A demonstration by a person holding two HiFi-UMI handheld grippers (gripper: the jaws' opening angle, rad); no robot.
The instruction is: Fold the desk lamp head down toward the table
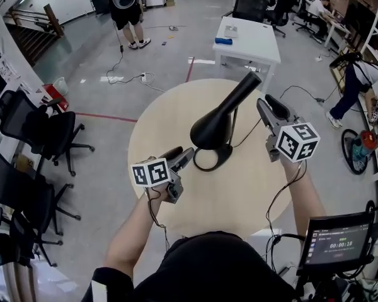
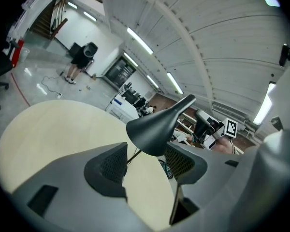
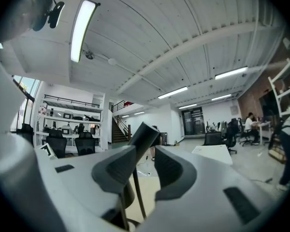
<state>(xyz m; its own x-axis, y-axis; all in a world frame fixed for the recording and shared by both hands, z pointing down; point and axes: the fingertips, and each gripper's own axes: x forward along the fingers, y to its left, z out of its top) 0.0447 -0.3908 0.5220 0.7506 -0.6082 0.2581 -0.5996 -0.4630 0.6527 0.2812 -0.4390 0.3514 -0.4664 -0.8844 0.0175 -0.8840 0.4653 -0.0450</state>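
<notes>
One round counter (image 1: 152, 121), one black desk lamp (image 1: 215, 128) and two grippers, each with two fingers and one marker cube.

The left gripper (image 1: 184, 156) sits low at the lamp's left, close to the ring base (image 1: 225, 151). Its fingers (image 2: 111, 164) stand wide apart with nothing gripped. In the left gripper view the wide end of the lamp head (image 2: 152, 129) hangs just above and beyond the gap, nearer the right-hand finger.

The lamp stands mid-counter. The head's long axis slants from the broad shade at lower left up to the narrow end at upper right. The shade's mouth faces down-left toward the left gripper, and the head is raised on a thin stem (image 1: 235, 119).

The right gripper (image 1: 268, 104) is at the lamp's right, just beside the head's narrow end. Its fingers (image 3: 117, 170) are also wide and hold nothing. The narrow end shows beyond the gap, above the left-hand finger, and the stem crosses the gap lower down, clear of both pads.
</notes>
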